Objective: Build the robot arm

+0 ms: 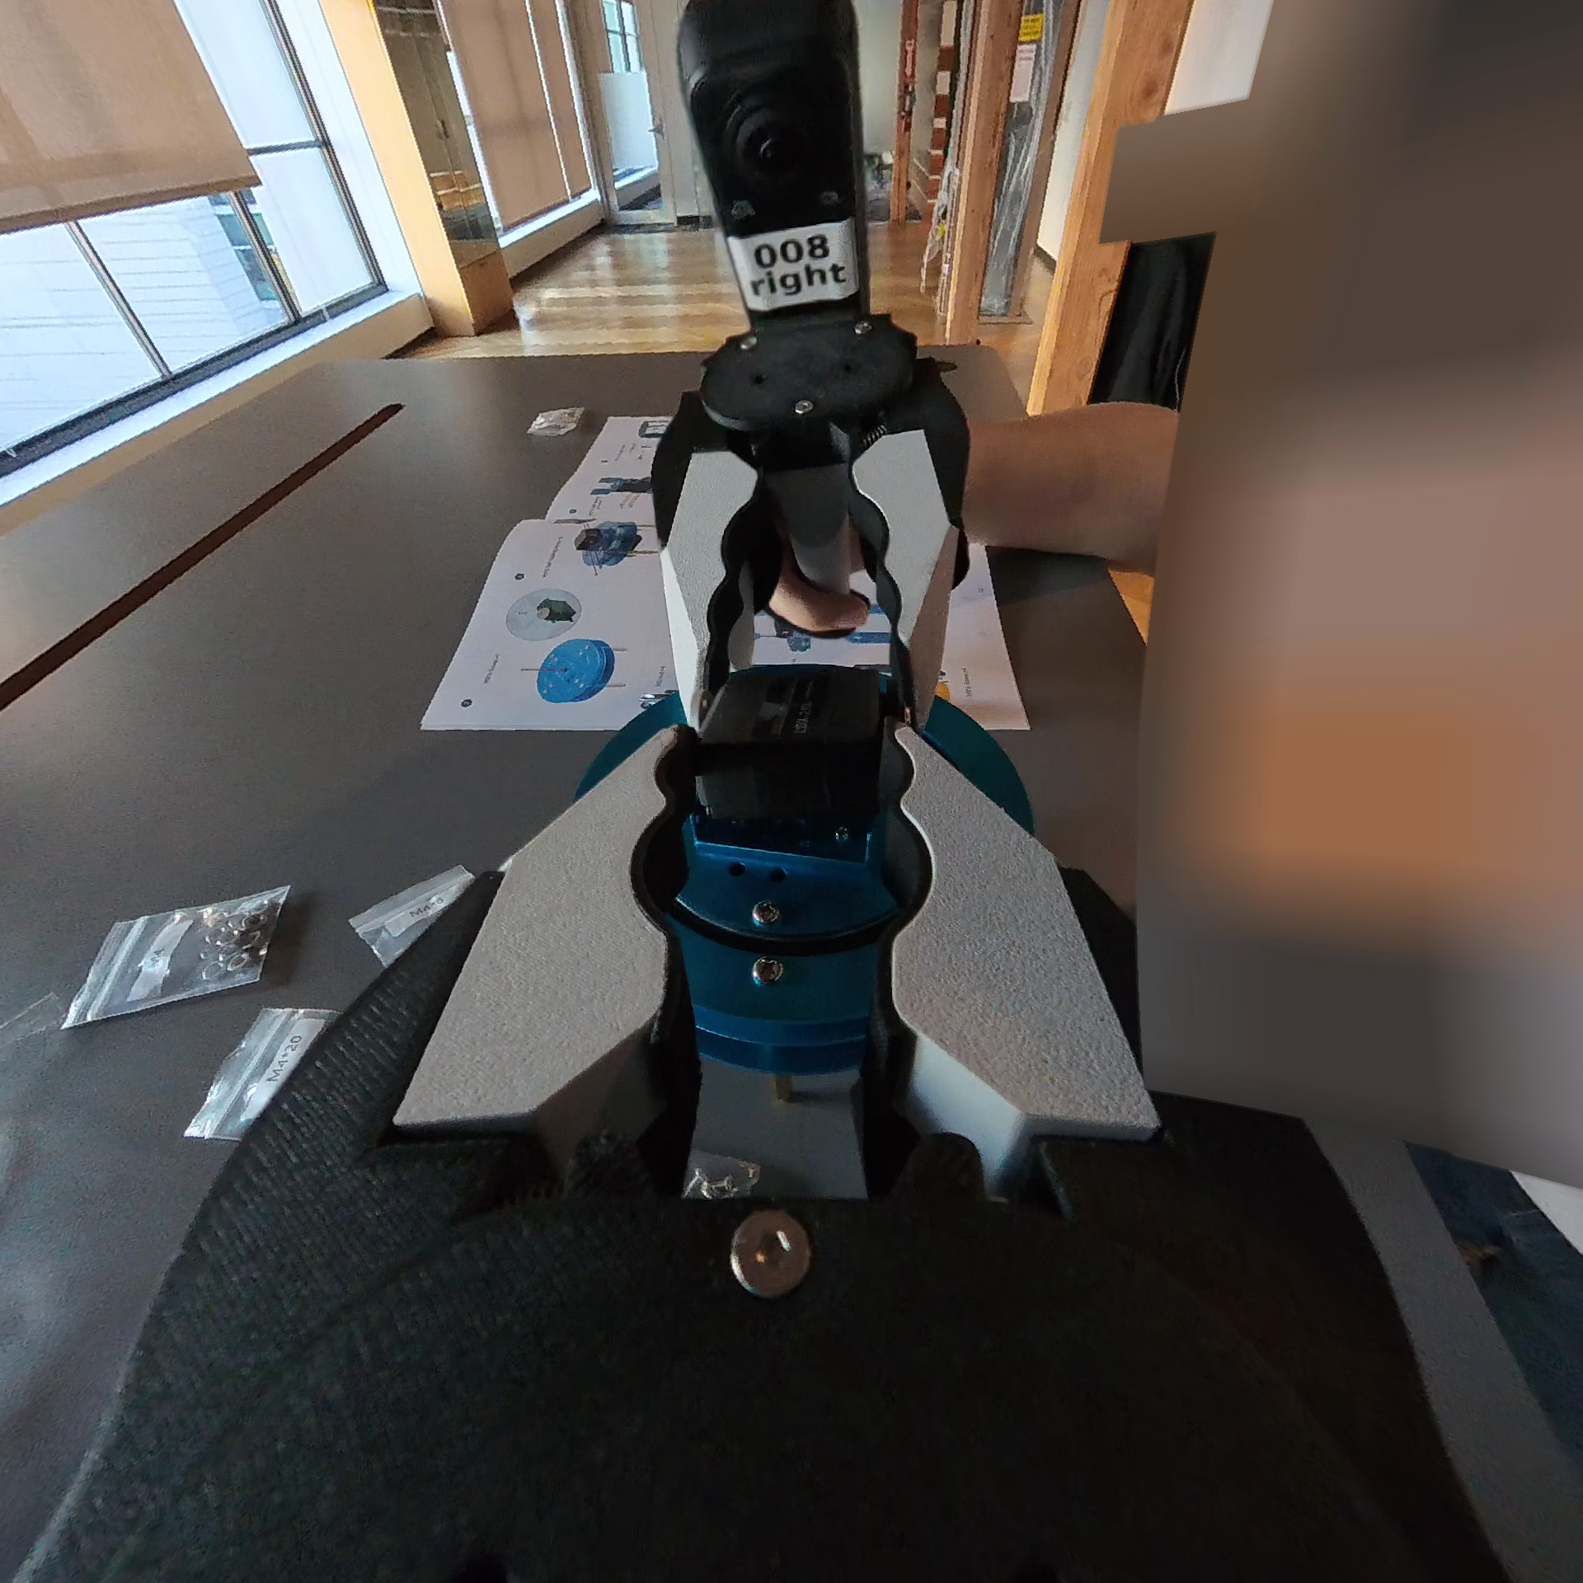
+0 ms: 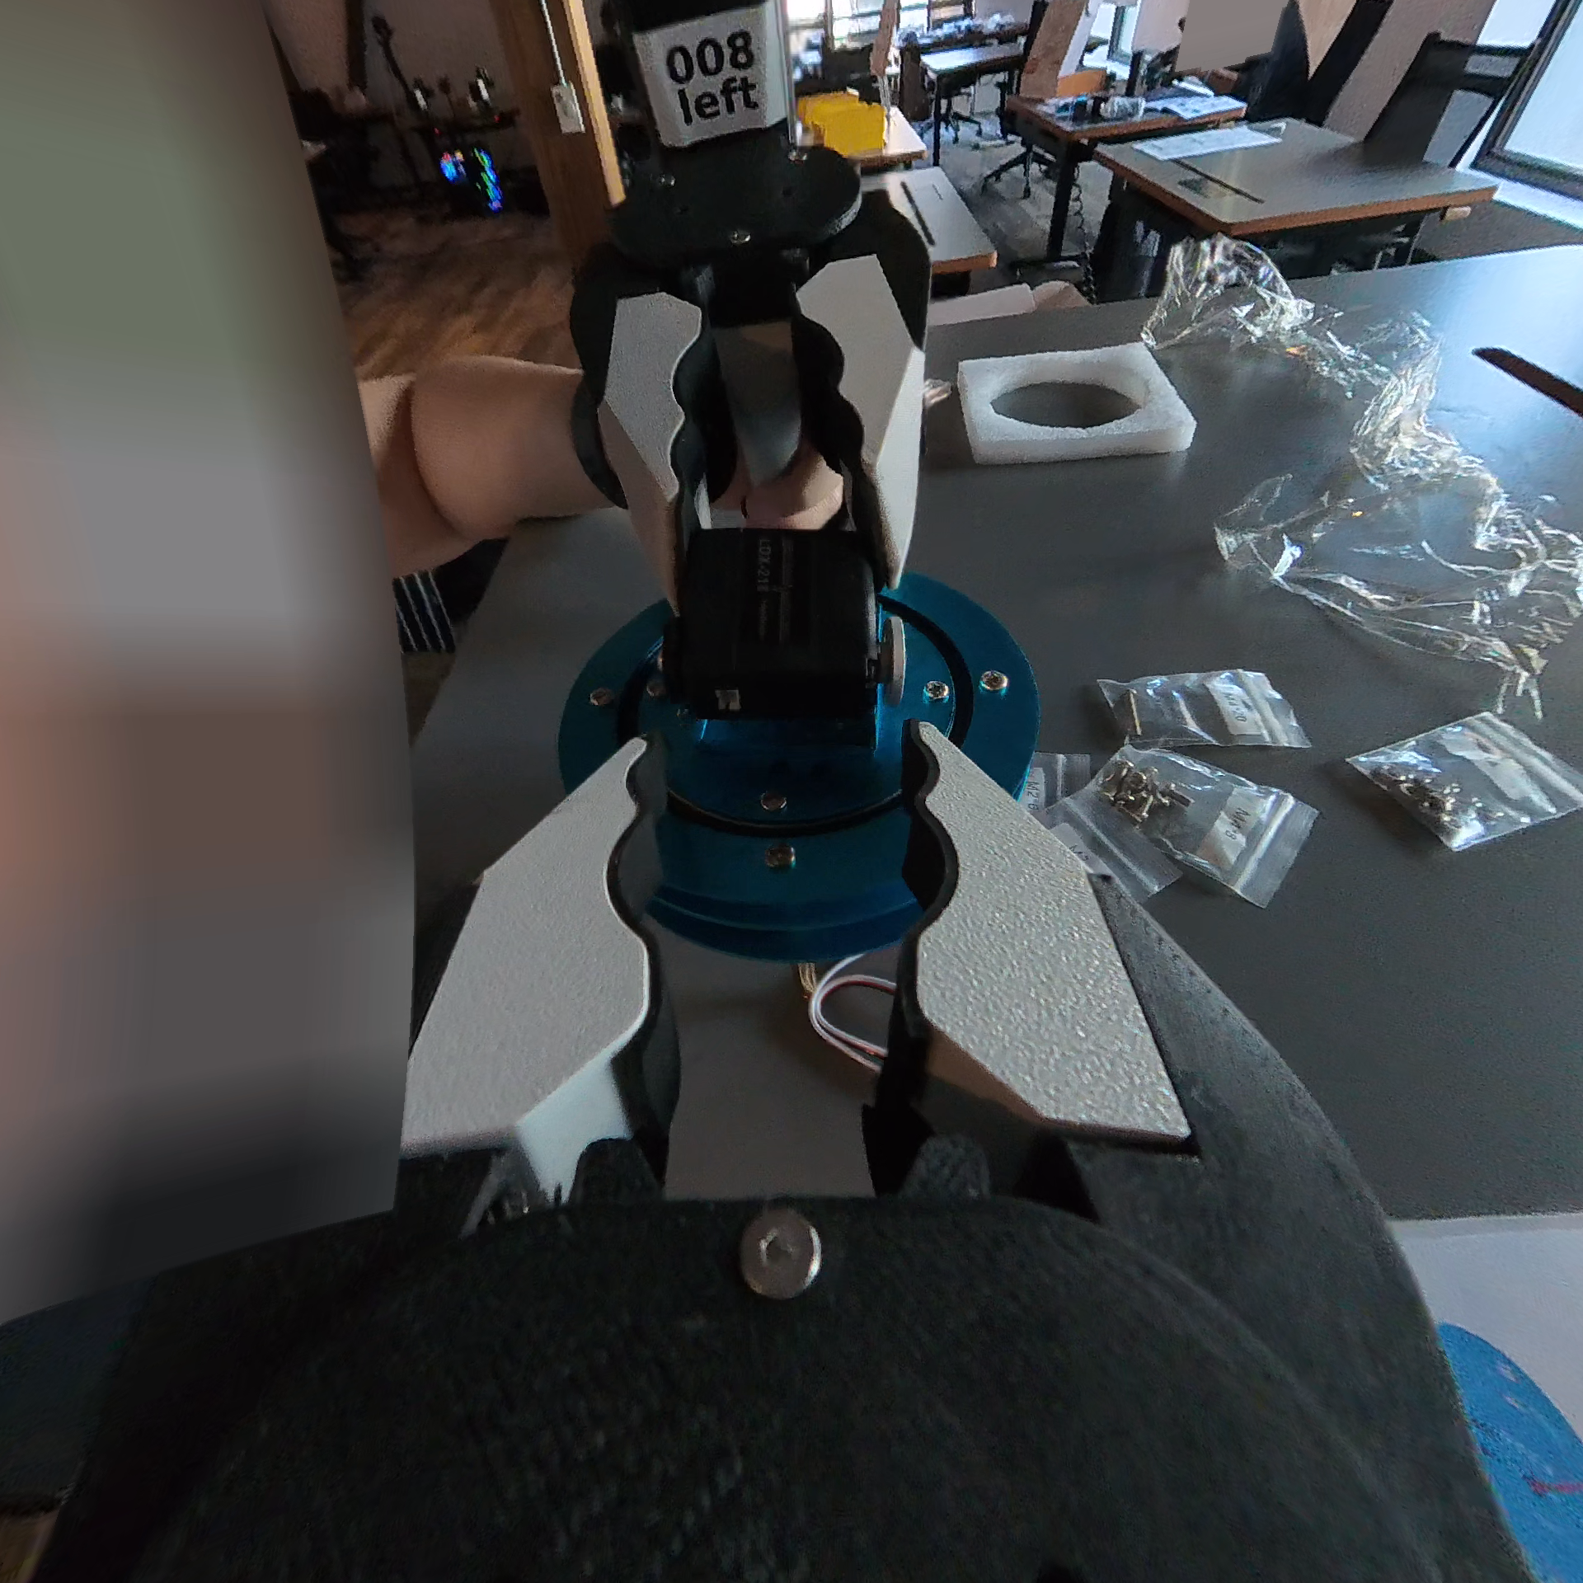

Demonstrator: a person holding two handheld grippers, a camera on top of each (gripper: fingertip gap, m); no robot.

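Left claw point(image 1: 784, 745), seen from its own wrist camera, stands with its white fingers point(image 1: 582, 925) spread either side of a blue round base point(image 1: 775, 994) on the dark grey table point(image 1: 257, 685); whether the tips press the black servo block point(image 1: 788, 754) mounted on top of that base cannot be told from this view. Facing it from the far side, the right claw point(image 1: 809, 685) reaches down to the same black block, with printed instruction sheets point(image 1: 548, 634) lying flat behind it and small clear bags of screws point(image 1: 184, 951) near the table's left edge. From the right wrist camera, the right claw point(image 2: 779, 737) has its white fingers point(image 2: 1019, 925) apart, flanking the blue base point(image 2: 797, 865) without closing on it, and a red and white wire point(image 2: 835, 1011) trails out from under the base between them. Opposite, the left claw point(image 2: 775, 591) comes down onto the servo block point(image 2: 771, 634), its fingers hugging the block's upper sides. Further right on the table point(image 2: 1199, 1071) lie several screw bags point(image 2: 1182, 814), crumpled clear plastic wrap point(image 2: 1388, 514) and a white foam square with a round hole point(image 2: 1071, 407).
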